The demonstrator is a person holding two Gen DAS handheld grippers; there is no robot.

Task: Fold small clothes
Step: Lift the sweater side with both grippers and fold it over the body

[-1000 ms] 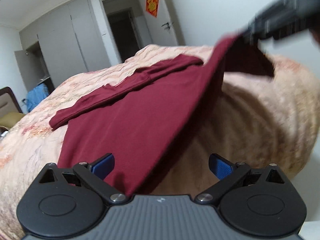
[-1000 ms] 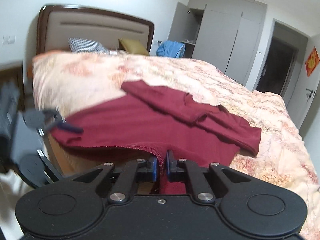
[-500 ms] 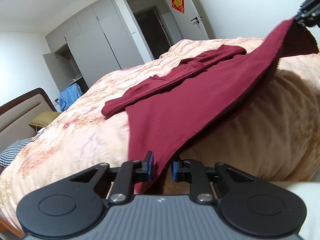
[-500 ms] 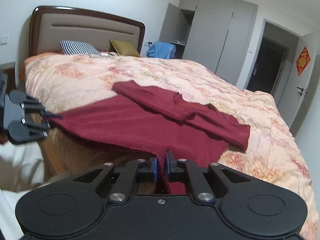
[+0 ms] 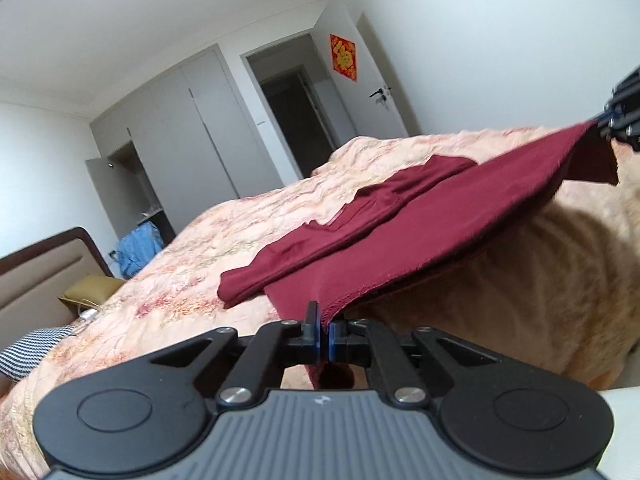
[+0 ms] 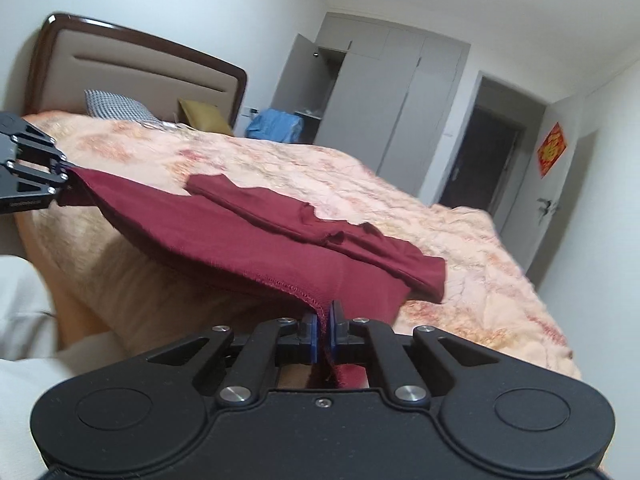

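A dark red garment (image 5: 400, 236) lies on the bed, its far part folded into a long strip (image 6: 320, 220). My left gripper (image 5: 324, 332) is shut on one near corner of its hem. My right gripper (image 6: 323, 330) is shut on the other near corner. The hem is stretched between them, lifted off the bed's near edge. The right gripper also shows at the right edge of the left wrist view (image 5: 624, 116); the left gripper shows at the left edge of the right wrist view (image 6: 28, 168).
The bed has a peach floral quilt (image 6: 460, 248) and a wooden headboard (image 6: 132, 64). A checked pillow (image 6: 116, 106) and an olive cushion (image 6: 204, 116) lie at its head. Grey wardrobes (image 5: 192, 136), a blue cloth (image 6: 276, 124) and a dark doorway (image 5: 296, 104) stand beyond.
My left gripper has shut on the garment's corner. Both grippers have lifted the hem higher and pulled it taut; the right gripper stayed shut on its corner.
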